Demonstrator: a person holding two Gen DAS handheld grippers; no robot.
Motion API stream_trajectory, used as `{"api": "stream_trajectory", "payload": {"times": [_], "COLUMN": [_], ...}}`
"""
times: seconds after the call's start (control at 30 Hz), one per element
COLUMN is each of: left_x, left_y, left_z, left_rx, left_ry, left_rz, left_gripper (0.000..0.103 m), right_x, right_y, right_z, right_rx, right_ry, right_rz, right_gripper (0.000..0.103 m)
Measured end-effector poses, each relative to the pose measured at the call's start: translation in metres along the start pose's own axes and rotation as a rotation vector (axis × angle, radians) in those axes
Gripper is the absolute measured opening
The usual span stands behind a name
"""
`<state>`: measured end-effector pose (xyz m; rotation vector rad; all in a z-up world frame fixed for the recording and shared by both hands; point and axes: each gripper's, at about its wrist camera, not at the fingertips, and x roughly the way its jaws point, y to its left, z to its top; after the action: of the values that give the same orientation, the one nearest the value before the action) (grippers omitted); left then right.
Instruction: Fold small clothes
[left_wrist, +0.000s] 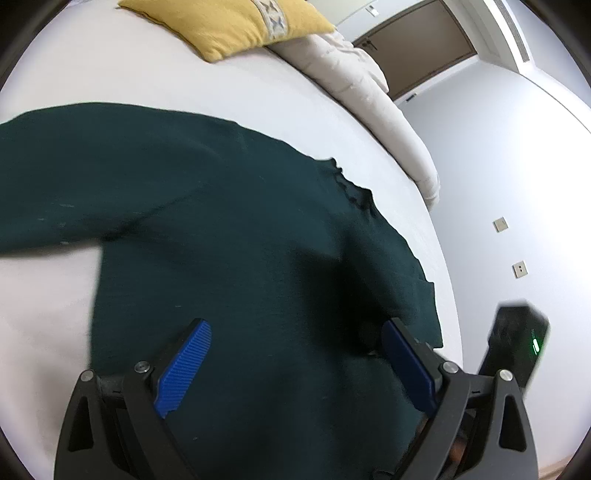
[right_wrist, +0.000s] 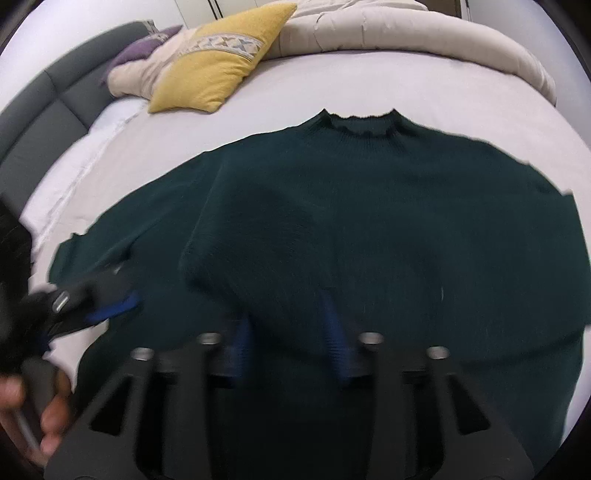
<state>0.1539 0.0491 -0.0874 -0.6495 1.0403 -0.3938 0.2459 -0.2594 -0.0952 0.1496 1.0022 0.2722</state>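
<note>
A dark green knit sweater (left_wrist: 229, 229) lies spread on the white bed sheet (left_wrist: 147, 74), collar toward the pillows; it also shows in the right wrist view (right_wrist: 369, 206). My left gripper (left_wrist: 295, 332) is open, its blue pads (left_wrist: 184, 369) wide apart just above the sweater's body. It also shows at the left of the right wrist view (right_wrist: 110, 299). My right gripper (right_wrist: 288, 321) holds a fold of the sweater between its blue pads (right_wrist: 334, 332); the frame is blurred.
A yellow cushion (right_wrist: 218, 70) and a purple one (right_wrist: 142, 50) lie at the head of the bed. A beige duvet (right_wrist: 406, 33) is bunched along the far side. The bed's right edge (left_wrist: 448, 258) drops to a pale floor.
</note>
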Motion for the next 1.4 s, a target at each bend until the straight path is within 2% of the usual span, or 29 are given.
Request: {"api": "stream_trajectory", "payload": {"times": [0.07, 0.1, 0.13, 0.2, 0.23, 0.3, 0.37, 0.43, 0.47, 0.5, 0.53, 0.6, 0.73, 0.77, 0.9, 0.97, 1.07, 1.13, 1.2, 1.23, 1.27, 1.4], "left_x": [0.007, 0.012, 0.017, 0.034, 0.043, 0.062, 0.073, 0.083, 0.086, 0.089, 0.091, 0.092, 0.076, 0.072, 0.058, 0.060, 0.069, 0.079, 0.108, 0.113, 0.111, 0.101], "left_y": [-0.007, -0.014, -0.020, -0.033, -0.036, -0.041, -0.046, -0.051, -0.052, -0.053, -0.054, -0.053, -0.066, -0.071, -0.088, -0.090, -0.072, -0.059, -0.031, -0.022, -0.021, -0.029], "left_z": [-0.001, -0.001, -0.003, -0.002, -0.002, 0.001, 0.007, 0.015, 0.017, 0.020, 0.023, 0.028, 0.039, 0.041, 0.058, 0.062, 0.067, 0.065, 0.063, 0.062, 0.060, 0.062], "left_rx": [0.014, 0.025, 0.039, 0.072, 0.079, 0.086, 0.107, 0.121, 0.126, 0.137, 0.151, 0.151, 0.209, 0.225, 0.291, 0.315, 0.301, 0.300, 0.242, 0.217, 0.215, 0.232], "left_ry": [0.014, 0.022, 0.029, 0.048, 0.059, 0.084, 0.077, 0.076, 0.080, 0.079, 0.079, 0.087, 0.015, -0.005, -0.080, -0.098, -0.115, -0.122, -0.039, -0.036, -0.055, -0.053], "left_rz": [-0.007, -0.010, -0.010, 0.016, 0.034, 0.080, 0.110, 0.145, 0.155, 0.174, 0.199, 0.183, 0.162, 0.151, 0.081, 0.098, 0.107, 0.147, 0.192, 0.170, 0.155, 0.166], "left_gripper": [0.095, 0.095, 0.095, 0.095, 0.095, 0.093, 0.089, 0.065, 0.060, 0.046, 0.027, 0.014, 0.012, 0.011, 0.011, 0.011, 0.011, 0.009, 0.009, 0.011, 0.010, 0.009], "right_x": [-0.023, -0.037, -0.050, -0.093, -0.107, -0.123, -0.137, -0.146, -0.148, -0.149, -0.151, -0.141, -0.112, -0.103, -0.061, -0.055, -0.060, -0.061, -0.055, -0.048, -0.059, -0.058], "right_y": [-0.007, -0.007, -0.022, -0.040, -0.049, -0.078, -0.110, -0.155, -0.176, -0.190, -0.202, -0.227, -0.259, -0.266, -0.288, -0.289, -0.302, -0.301, -0.304, -0.311, -0.311, -0.314], "right_z": [-0.018, -0.039, -0.042, -0.079, -0.087, -0.092, -0.094, -0.095, -0.092, -0.091, -0.093, -0.080, -0.054, -0.047, -0.026, -0.024, -0.023, -0.024, -0.029, -0.031, -0.041, -0.038], "right_rx": [0.029, 0.045, 0.078, 0.148, 0.178, 0.226, 0.297, 0.415, 0.472, 0.504, 0.528, 0.570, 0.596, 0.598, 0.594, 0.580, 0.609, 0.581, 0.573, 0.579, 0.590, 0.591], "right_ry": [-0.060, -0.089, -0.121, -0.171, -0.192, -0.231, -0.251, -0.254, -0.267, -0.278, -0.280, -0.266, -0.212, -0.194, -0.116, -0.127, -0.172, -0.192, -0.179, -0.180, -0.189, -0.198], "right_rz": [0.023, 0.032, 0.042, 0.059, 0.058, 0.008, -0.025, -0.031, -0.039, -0.051, -0.064, -0.059, -0.069, -0.065, -0.081, -0.096, -0.072, -0.093, -0.112, -0.102, -0.087, -0.072], "right_gripper": [0.053, 0.055, 0.057, 0.057, 0.057, 0.057, 0.057, 0.057, 0.057, 0.057, 0.057, 0.057, 0.055, 0.051, 0.032, 0.009, 0.006, 0.006, 0.005, 0.005, 0.005, 0.007]}}
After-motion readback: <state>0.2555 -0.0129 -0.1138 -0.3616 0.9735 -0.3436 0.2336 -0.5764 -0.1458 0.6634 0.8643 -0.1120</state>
